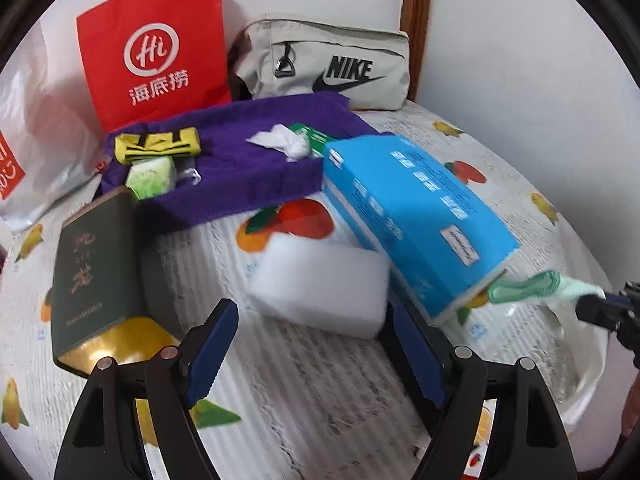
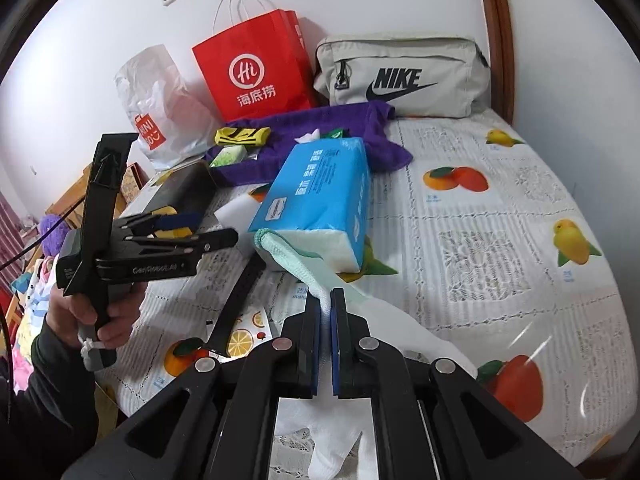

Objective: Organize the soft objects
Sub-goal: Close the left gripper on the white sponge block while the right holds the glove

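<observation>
While clamped (tightly), green cloth (image 2: 304, 264) beside tissue pack (image 2: 320, 196).

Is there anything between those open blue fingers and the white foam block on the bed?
Nothing visible. The left gripper is open, with the white foam block just beyond its fingers and only bare bedspread between. The blue tissue pack leans against the block's right side.

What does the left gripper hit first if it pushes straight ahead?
Most likely the white sponge: it lies just beyond the open left gripper, roughly centred between the fingertips. The blue tissue pack sits behind it to the right. Depth is uncertain.
</observation>
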